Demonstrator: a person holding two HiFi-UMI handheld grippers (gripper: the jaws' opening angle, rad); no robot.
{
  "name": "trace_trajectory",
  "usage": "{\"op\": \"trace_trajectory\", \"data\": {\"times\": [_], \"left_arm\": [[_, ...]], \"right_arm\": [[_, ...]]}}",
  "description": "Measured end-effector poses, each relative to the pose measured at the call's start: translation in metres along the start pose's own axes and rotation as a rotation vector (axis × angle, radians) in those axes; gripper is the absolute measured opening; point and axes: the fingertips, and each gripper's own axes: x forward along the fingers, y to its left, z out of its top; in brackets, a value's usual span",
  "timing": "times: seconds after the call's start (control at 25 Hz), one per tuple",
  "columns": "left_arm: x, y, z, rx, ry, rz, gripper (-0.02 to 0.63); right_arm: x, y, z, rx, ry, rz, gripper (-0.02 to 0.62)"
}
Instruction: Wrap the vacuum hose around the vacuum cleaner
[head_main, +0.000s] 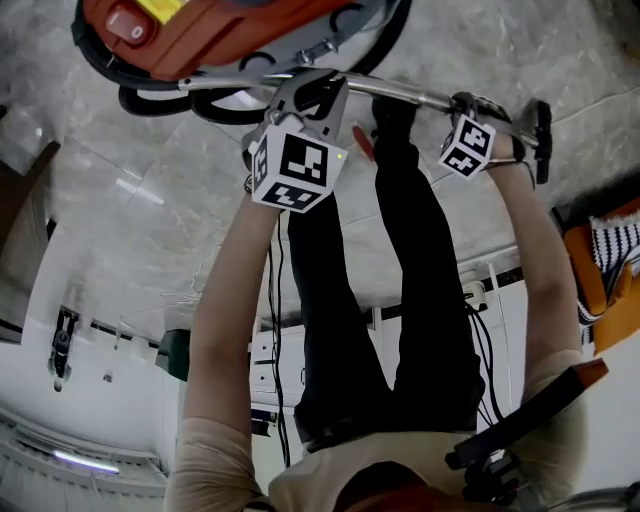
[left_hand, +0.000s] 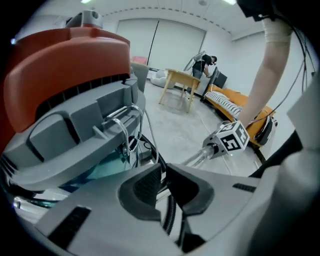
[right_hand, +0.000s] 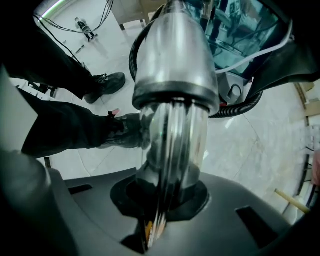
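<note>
Clamping the metal wand (right_hand: 172, 75) in both claws: right gripper (right_hand: 165, 200) tight on it, left gripper (left_hand: 164, 176) narrowed on it beside the black hose (left_hand: 172, 220). Just beside the vacuum cleaner (left_hand: 65, 65); open floor (head_main: 150, 210) alongside.

Both bare forearms reach up the head view, the left arm (head_main: 228, 300) left of centre and the right arm (head_main: 542, 270) at the right. The left gripper (head_main: 312, 90) (left_hand: 165, 181) tilts downward, jaws drawn nearly together about the vacuum hose (left_hand: 171, 216). The right gripper (head_main: 466, 103) (right_hand: 165, 200) points straight down (wrist extended), clamped on the metal tube (right_hand: 172, 145).
</note>
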Motion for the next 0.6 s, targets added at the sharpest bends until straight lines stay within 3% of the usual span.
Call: {"op": "trace_trajectory", "data": {"times": [0.24,0.4,0.6], "left_arm": [[-0.007,0.002,-0.004,-0.008,-0.057,0.016,0.035],[-0.013,0.018,0.010,-0.091,-0.078,0.022,0.035],[-0.008,0.020,0.004,-0.116,-0.055,0.003,0.029]], "right_arm": [[0.001,-0.001,0.007,0.019,-0.010,-0.067,0.032],[-0.016,-0.031,0.011,-0.004,-0.009,-0.129,0.032],[-0.002,-0.059,0.018,-0.057,-0.002,-0.168,0.032]]}}
